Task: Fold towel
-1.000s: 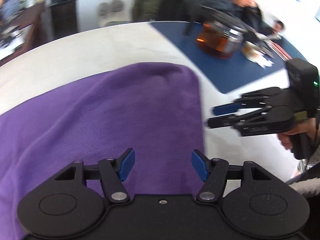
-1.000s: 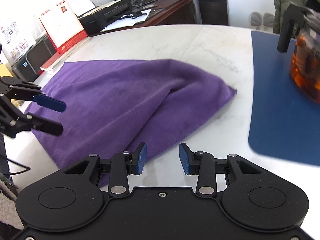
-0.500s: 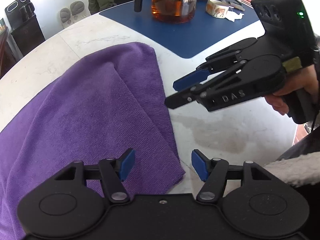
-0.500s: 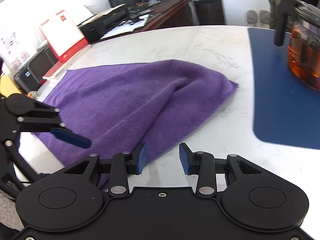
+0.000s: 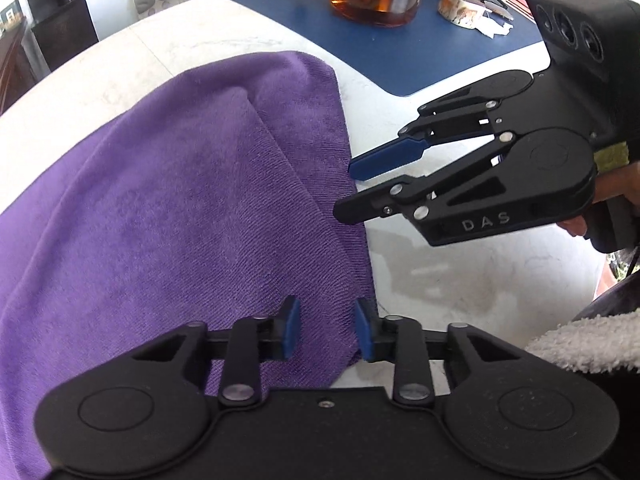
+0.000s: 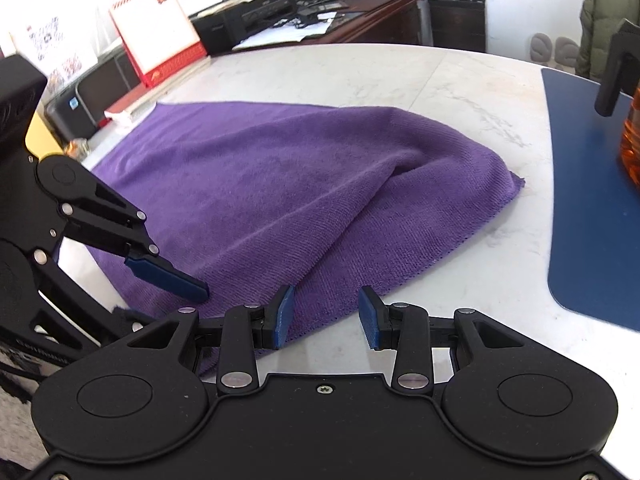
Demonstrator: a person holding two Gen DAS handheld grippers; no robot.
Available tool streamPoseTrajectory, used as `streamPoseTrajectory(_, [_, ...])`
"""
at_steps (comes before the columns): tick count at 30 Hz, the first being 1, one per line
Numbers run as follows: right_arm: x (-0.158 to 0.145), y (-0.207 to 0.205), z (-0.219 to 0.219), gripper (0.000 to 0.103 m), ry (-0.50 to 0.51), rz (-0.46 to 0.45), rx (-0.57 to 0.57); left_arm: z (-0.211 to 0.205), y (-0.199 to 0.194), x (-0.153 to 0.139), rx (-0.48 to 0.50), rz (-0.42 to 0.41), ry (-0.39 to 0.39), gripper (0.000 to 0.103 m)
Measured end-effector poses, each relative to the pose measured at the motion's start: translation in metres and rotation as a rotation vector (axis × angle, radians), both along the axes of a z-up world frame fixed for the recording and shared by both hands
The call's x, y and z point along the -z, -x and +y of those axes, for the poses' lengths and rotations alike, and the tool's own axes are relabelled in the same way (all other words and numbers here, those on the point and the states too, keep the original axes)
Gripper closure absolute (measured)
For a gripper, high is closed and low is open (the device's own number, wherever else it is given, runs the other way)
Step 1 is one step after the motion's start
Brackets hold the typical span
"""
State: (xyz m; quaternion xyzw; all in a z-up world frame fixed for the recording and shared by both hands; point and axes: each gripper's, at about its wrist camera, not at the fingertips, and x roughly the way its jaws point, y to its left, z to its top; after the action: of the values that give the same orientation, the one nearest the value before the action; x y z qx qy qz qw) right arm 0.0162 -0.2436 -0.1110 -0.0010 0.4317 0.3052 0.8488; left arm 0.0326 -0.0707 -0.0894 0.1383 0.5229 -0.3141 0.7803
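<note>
The left gripper (image 5: 326, 330) jaws are closing over the towel (image 5: 180, 208) corner; they could pinch only 1 layer. The right gripper (image 6: 326, 316) jaws stand apart, empty, at the worktop (image 6: 460, 280) edge.

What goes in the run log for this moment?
towel: partly folded on table | left gripper: closing over near corner | right gripper: open at near edge

White marble table (image 6: 360, 80) bears purple towel (image 6: 280, 192), blue mat (image 6: 592, 220).
</note>
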Motion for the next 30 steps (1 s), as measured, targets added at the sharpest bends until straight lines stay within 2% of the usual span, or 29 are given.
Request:
streamPoseTrajectory(3, [0.000,0.001,0.002,0.068,0.006,-0.011,-0.019,0.005,-0.004,-0.001,-0.034,0.010,0.023,0.091])
streamPoseTrajectory(9, [0.001,0.000,0.004,0.068,0.023,-0.025,-0.053,0.029,-0.012,-0.010,-0.141,0.013,0.097,0.092])
streamPoseTrajectory(17, [0.001,-0.002,0.006,0.068,0.054,-0.034,-0.082,0.062,-0.023,-0.019,-0.266,-0.017,0.109,0.094])
streamPoseTrajectory(21, [0.000,-0.003,0.005,0.068,0.057,-0.032,-0.087,0.078,-0.028,-0.018,-0.315,-0.001,0.116,0.094])
streamPoseTrajectory(25, [0.000,-0.004,0.005,0.068,0.061,-0.029,-0.087,0.067,-0.021,-0.026,-0.245,0.007,0.154,0.091])
streamPoseTrajectory(27, [0.000,-0.004,0.006,0.068,0.067,-0.028,-0.087,0.054,-0.017,-0.027,-0.198,0.008,0.161,0.085])
streamPoseTrajectory(30, [-0.002,-0.003,0.008,0.068,0.069,-0.031,-0.097,0.032,-0.015,-0.020,-0.127,0.023,0.151,0.084])
